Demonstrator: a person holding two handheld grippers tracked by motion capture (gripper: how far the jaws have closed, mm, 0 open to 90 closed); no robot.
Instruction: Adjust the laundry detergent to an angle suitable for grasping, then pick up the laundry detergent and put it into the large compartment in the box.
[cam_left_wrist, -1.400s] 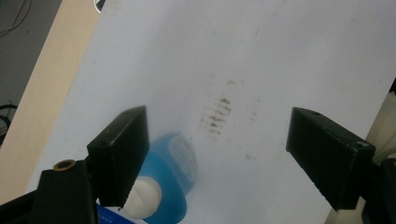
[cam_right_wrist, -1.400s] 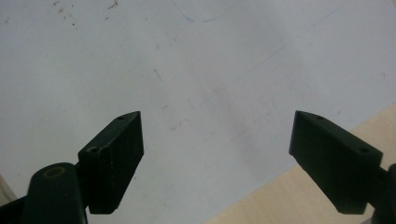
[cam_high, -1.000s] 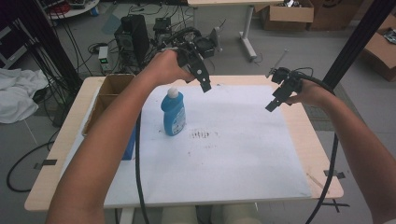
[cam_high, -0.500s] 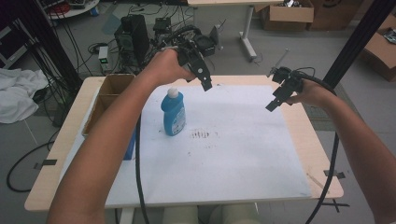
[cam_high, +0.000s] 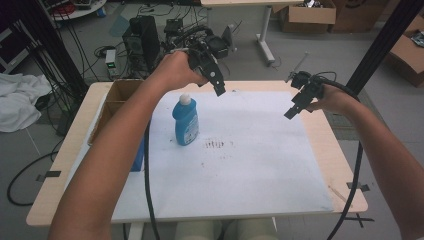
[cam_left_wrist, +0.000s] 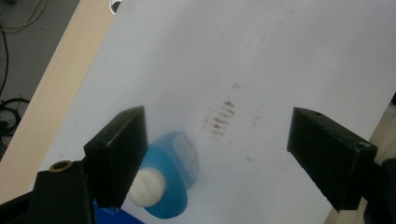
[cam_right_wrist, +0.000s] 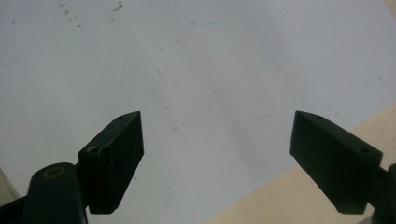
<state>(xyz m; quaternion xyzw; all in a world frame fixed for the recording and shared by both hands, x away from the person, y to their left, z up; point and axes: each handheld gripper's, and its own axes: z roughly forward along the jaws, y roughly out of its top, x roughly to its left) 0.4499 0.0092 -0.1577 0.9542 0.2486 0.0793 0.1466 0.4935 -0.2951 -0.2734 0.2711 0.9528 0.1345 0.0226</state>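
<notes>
Smudged white sheet (cam_high: 240, 165) over table (cam_high: 65, 165)

Blue bottle (cam_high: 185, 121), white cap (cam_left_wrist: 146, 188); white sheet (cam_high: 240, 165), perhaps brown-speckled.

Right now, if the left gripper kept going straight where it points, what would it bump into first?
Probably the white sheet beside the blue bottle. The left gripper has its fingers wide open, and the bottle's white cap sits by one finger, so it might graze that; depth is unclear.
</notes>
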